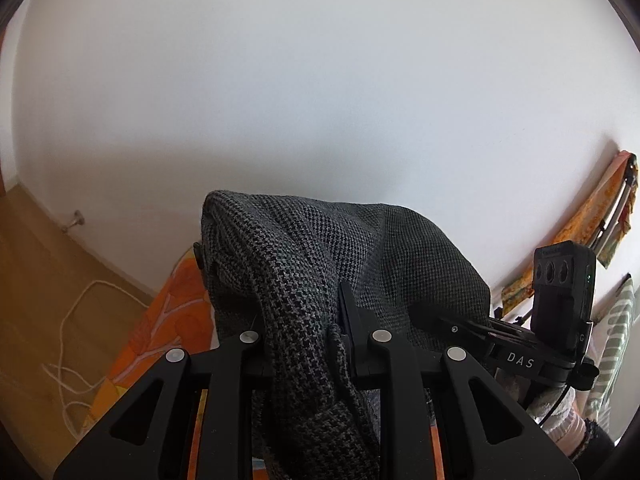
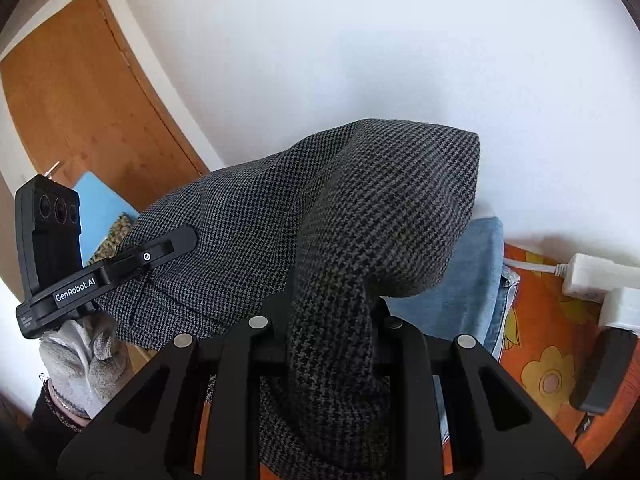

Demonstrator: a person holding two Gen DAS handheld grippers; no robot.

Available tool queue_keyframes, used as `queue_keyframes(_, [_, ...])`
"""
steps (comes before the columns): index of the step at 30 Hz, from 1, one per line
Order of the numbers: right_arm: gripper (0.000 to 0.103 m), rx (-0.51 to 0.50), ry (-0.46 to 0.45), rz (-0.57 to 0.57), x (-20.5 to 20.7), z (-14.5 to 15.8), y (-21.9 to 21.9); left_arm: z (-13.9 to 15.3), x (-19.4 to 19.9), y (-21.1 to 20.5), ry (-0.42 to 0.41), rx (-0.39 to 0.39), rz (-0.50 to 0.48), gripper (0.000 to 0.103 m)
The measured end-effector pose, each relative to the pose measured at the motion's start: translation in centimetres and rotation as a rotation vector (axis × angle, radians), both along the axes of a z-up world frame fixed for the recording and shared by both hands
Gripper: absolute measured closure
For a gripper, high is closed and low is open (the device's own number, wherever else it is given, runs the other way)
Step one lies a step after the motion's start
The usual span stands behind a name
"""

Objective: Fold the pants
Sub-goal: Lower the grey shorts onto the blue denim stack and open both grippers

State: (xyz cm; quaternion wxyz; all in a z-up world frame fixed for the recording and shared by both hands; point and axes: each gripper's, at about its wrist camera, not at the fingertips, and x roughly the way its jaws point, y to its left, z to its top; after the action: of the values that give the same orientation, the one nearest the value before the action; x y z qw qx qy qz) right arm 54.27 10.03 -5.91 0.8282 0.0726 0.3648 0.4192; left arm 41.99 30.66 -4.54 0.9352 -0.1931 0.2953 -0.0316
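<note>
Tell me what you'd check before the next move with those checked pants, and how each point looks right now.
1. Left gripper clamped on the pants: ok.
2. Right gripper clamped on the pants: ok.
3. Pants lifted off the orange bedspread: ok where seen; lower part hidden.
4. Fabric spread flat between the grippers: not ok, bunched.
5. Landing spot free: cannot tell; jeans and power strip lie nearby.

The left tool is closed on a bunch of the grey houndstooth pants, which rise in front of a white wall and hang down between its fingers. The right tool holds the same cloth at the right side. Below lies an orange flowered cover, and a white cord lies on the wooden floor.
</note>
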Motion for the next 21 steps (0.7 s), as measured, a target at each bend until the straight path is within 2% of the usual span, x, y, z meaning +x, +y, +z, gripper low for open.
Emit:
queue_keyframes(2, [0.08, -0.041, 0.02, -0.005, 1.7, -1.9, 0.3, -2.7, 1.8, 0.5, 0.051, -0.037, 0.0, 0.084])
queue_keyframes(5, [0.072, -0.142, 0.062, -0.038, 3.8, -4.8, 0.5, -6.9, 4.4, 0.8, 0.144, -0.089, 0.014, 0.083])
queue_keyframes(7, [0.06, -0.161, 0.077, -0.069, 4.5, -5.5, -0.3, -7.8, 5.0, 0.7, 0.151, -0.099, 0.022, 0.08])
queue_keyframes(10, [0.049, -0.146, 0.086, -0.121, 4.0, -4.9, -2.2, -7.7, 4.8, 0.8, 0.15, -0.113, 0.028, 0.072])
queue_keyframes(13, [0.049, -0.206, 0.04, -0.151, 3.1, -3.9, -2.8, -7.0, 4.3, 1.1, 0.175, -0.095, 0.035, 0.061])
queue_keyframes(14, [0.049, -0.224, 0.015, -0.164, 2.3, -3.3, -2.7, -6.8, 3.9, 1.3, 0.18, -0.083, 0.041, 0.055])
queue_keyframes(17, [0.049, -0.276, -0.058, -0.179, 0.6, -2.1, -2.9, -5.8, 2.4, 2.2, 0.169, -0.054, 0.065, 0.054])
queue_keyframes(21, [0.049, -0.285, -0.072, -0.182, -1.4, -1.8, -3.7, -4.4, 0.8, 2.4, 0.159, 0.019, 0.079, 0.054])
